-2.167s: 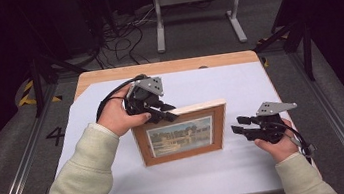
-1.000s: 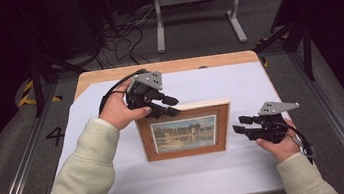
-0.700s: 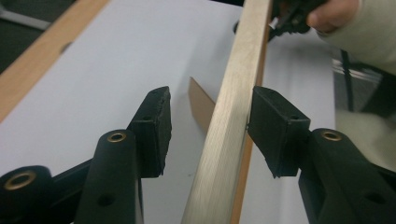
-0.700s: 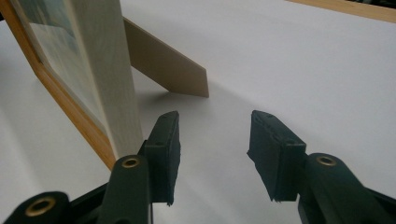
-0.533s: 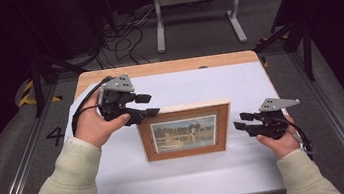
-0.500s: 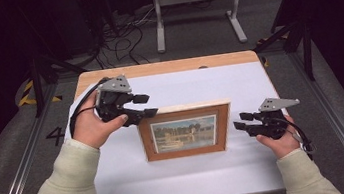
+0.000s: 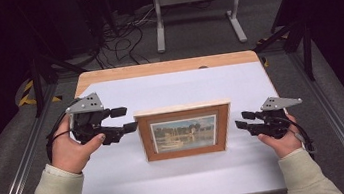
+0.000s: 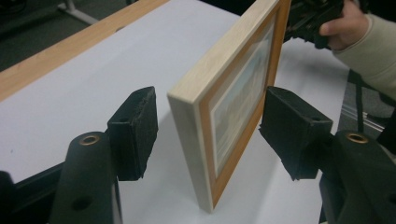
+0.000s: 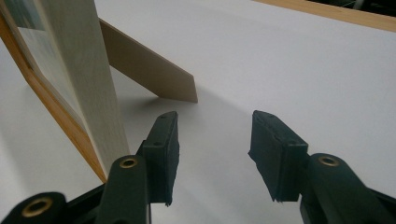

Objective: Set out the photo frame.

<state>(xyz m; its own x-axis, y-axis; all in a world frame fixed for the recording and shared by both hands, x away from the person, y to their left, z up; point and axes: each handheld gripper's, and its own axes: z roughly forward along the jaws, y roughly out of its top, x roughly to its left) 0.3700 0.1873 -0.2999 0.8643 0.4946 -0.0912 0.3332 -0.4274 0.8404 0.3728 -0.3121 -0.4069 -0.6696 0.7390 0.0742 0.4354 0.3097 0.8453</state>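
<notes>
— Both grippers report clear. You have drawn your left gripper (image 7: 123,119) off the picture frame (image 7: 184,131) to its left end, its jaws just widened, straddling that edge without pressing.

— And the right gripper (image 7: 241,119)?

— Parted, empty, beside the right end. Frame stands upright on its rear prop, mid-counter (image 7: 174,89); placement looks finished. White sheet over wood; dark room, floor cables (image 7: 122,38).

Right gripper (image 9: 212,156) jaws apart, picture frame (image 9: 84,88) at left, back stand (image 9: 149,74) on white tabletop (image 9: 289,60)
</notes>
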